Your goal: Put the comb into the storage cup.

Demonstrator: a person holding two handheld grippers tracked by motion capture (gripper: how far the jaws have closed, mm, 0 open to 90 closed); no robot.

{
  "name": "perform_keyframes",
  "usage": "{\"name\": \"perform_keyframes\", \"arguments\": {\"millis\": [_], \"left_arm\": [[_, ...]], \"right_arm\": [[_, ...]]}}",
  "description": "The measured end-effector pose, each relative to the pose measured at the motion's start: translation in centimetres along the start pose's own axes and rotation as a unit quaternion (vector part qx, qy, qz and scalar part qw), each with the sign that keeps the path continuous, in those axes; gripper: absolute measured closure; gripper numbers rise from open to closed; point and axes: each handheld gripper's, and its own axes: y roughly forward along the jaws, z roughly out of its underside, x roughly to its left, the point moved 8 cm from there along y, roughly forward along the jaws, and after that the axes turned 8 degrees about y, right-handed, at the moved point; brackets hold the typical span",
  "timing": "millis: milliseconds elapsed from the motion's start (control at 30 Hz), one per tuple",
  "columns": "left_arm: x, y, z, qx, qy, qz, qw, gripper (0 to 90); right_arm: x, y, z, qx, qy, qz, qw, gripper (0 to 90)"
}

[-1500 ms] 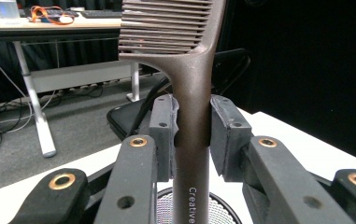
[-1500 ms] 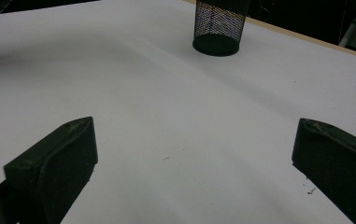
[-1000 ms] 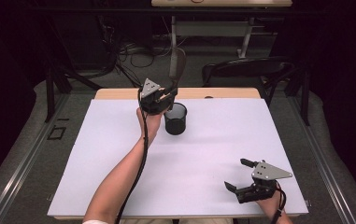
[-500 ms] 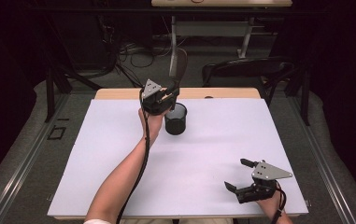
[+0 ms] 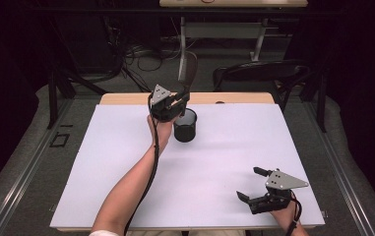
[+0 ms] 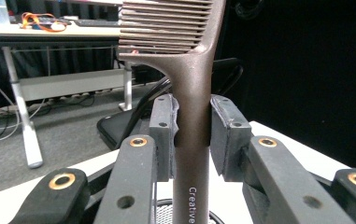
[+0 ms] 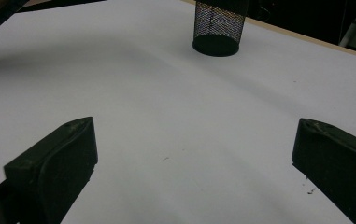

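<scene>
A dark brown comb (image 6: 192,88) stands upright in my left gripper (image 5: 177,101), whose pads (image 6: 161,135) are shut on its handle. In the high view the comb (image 5: 187,73) rises above a black mesh cup (image 5: 185,126) at the far middle of the white table, with the gripper just over the cup's left rim. The cup (image 7: 218,25) also shows in the right gripper view. My right gripper (image 5: 251,187) rests near the table's front right corner, open, with nothing between its fingers (image 7: 54,163).
A white sheet (image 5: 126,162) covers the table, with a wooden strip (image 5: 234,98) along its far edge. A dark chair (image 5: 259,73) and a desk frame stand beyond the table. The left forearm (image 5: 131,187) crosses the sheet's middle left.
The left gripper with the comb has shifted very slightly over the cup. The right gripper has stayed where it was.
</scene>
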Motion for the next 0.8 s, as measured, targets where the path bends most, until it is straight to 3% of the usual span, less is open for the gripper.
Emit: {"name": "perform_keyframes", "arguments": {"millis": [367, 800], "left_arm": [[-0.2, 0.1, 0.6, -0.009, 0.007, 0.0, 0.9999, 72.5], [-0.1, 0.3, 1.3, -0.008, 0.001, -0.001, 1.0, 72.5]], "right_arm": [[0.0, 0.0, 0.0, -0.002, -0.001, 0.001, 1.0, 0.0], [0.0, 0.0, 0.0, -0.002, -0.001, 0.0, 1.0, 0.0]]}}
